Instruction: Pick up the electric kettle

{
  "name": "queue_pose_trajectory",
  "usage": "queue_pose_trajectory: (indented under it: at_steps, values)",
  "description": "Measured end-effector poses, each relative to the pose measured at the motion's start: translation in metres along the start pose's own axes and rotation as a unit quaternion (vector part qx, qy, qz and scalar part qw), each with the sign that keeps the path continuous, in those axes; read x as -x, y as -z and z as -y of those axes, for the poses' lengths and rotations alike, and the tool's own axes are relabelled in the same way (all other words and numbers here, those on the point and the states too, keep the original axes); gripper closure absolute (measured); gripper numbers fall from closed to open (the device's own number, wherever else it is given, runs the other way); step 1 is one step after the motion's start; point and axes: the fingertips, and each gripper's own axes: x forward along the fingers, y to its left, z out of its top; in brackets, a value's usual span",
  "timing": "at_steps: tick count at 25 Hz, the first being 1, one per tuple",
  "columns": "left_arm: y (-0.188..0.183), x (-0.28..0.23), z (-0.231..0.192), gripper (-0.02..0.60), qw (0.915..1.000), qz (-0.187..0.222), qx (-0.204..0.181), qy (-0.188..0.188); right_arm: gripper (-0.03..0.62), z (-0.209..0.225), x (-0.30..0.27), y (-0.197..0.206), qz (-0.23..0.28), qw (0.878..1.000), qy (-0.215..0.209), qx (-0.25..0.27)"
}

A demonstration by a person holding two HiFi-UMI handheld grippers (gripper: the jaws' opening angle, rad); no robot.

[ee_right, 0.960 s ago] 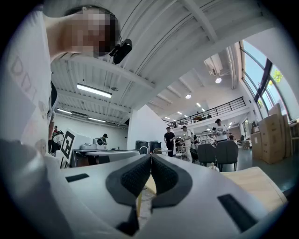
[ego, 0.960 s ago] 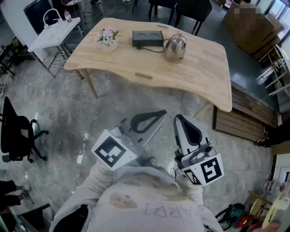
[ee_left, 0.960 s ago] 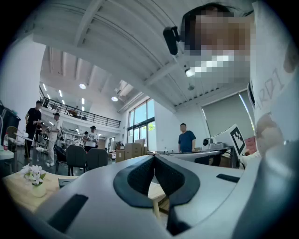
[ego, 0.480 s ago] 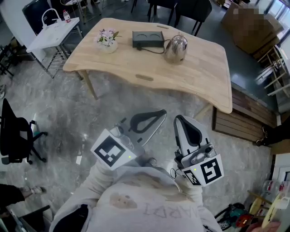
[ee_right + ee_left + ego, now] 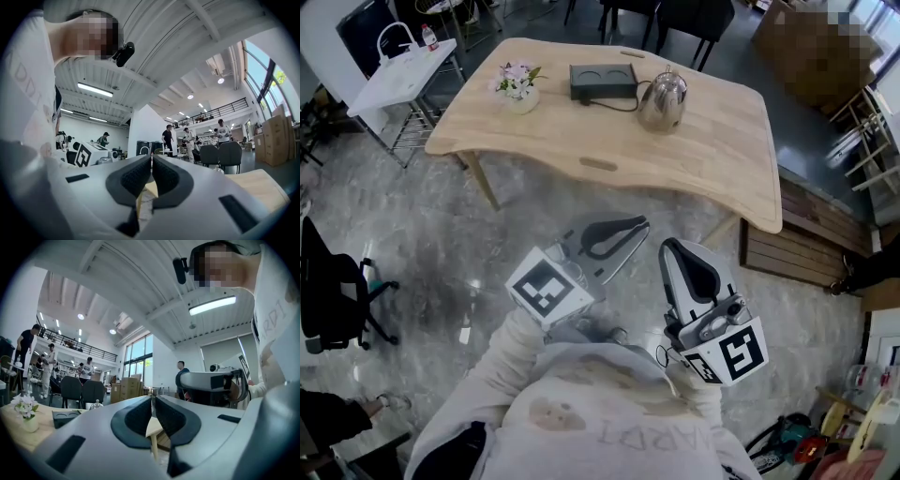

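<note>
The steel electric kettle stands on the far side of the wooden table, just right of its black base. Both grippers hang over the floor in front of the table, well short of the kettle. My left gripper is shut with nothing in it, and it points right, towards the table's near edge. My right gripper is shut and empty too, close beside the left one. In the left gripper view the jaws meet, and the kettle's lid shows small far to the left. The right gripper's jaws also meet.
A pot of flowers stands on the table's left end. A white side table stands at far left, a black office chair at the left edge, a wooden bench right of the table. Several people stand in the hall behind.
My left gripper has shifted a little forward and right, towards the table. The right gripper has barely moved. Both stay shut.
</note>
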Motion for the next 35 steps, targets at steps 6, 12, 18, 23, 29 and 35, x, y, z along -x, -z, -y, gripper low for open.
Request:
queue_pose_trajectory:
  at_steps: [6,12,18,23,29,35]
  values:
    - [0.012,-0.014,-0.028,0.568,0.9998,0.005,0.006,0.018,0.574,0.001,-0.017,0.002,-0.007,1.0,0.014,0.018]
    - [0.024,-0.021,-0.049,0.511,0.9992,-0.008,-0.002,0.038,0.574,0.0,-0.03,0.003,-0.001,0.999,0.036,0.028]
    - [0.032,-0.029,-0.065,0.491,0.9988,-0.014,-0.003,0.047,0.574,0.004,-0.041,0.006,-0.008,0.999,0.042,0.028]
    - [0.037,-0.043,-0.083,0.485,0.9989,-0.017,-0.001,0.044,0.574,0.022,-0.051,0.007,-0.005,0.999,0.039,0.03]
    - [0.052,-0.071,-0.109,0.482,0.9988,-0.032,0.002,0.039,0.574,0.055,-0.071,0.011,0.002,0.999,0.021,0.027]
    - [0.069,-0.11,-0.143,0.48,0.9984,-0.046,0.009,0.03,0.574,0.102,-0.094,0.02,0.001,1.0,0.008,0.017]
